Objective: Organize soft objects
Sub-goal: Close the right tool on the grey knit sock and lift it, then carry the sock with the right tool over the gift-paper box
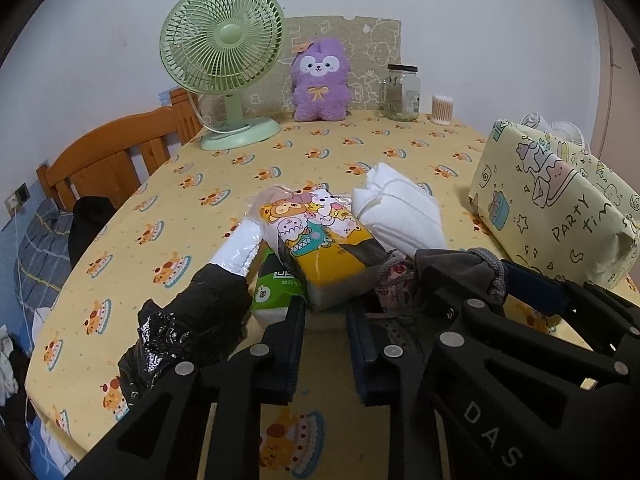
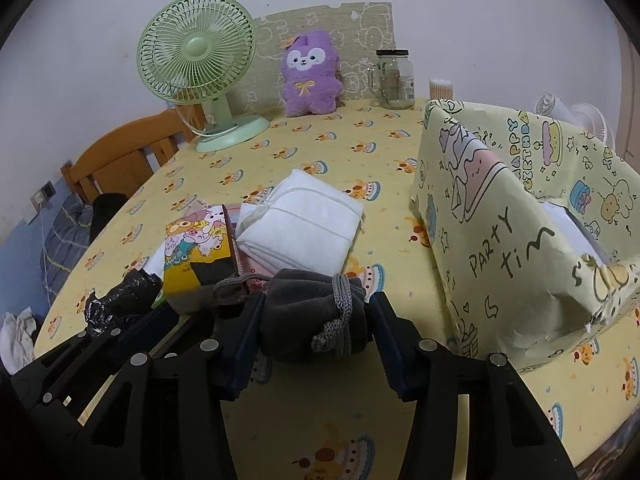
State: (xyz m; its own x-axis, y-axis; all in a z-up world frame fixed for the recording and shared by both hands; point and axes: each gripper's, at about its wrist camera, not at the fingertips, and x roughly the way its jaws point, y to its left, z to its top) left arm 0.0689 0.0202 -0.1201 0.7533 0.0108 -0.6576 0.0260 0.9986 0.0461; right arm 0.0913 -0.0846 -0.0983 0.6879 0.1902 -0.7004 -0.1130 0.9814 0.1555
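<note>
While the right gripper (image 2: 314,330) clamps the grey pouch (image 2: 312,312) between its pads, jaws part-open to the pouch's width, the left gripper (image 1: 326,324) sits just beside it with its jaws narrowed to a small gap. Nothing shows between the left pads; whether they pinch the pouch cord cannot be told. The tissue pack (image 1: 320,240) lies just ahead of the left fingertips, touching the green pack (image 1: 276,288) beneath its near corner. A black bag roll (image 1: 200,312) rests to the left. Beyond the tissue pack lies the white bundle (image 2: 300,220), tied with string. The paper-wrapped box (image 2: 500,240) stands open to the right (the likely destination).

Risks from here, as judgement:
- The pouch cord (image 2: 340,320) hangs loose; it may snag the pink item under it during a lift.
- The pouch compresses easily; a slack grip lets it slip.
- The box wall is thin paper; a low carry could strike and tip it.

At the far edge stand the fan (image 1: 222,60), plush (image 1: 320,80) and jar (image 1: 400,92), well apart.
</note>
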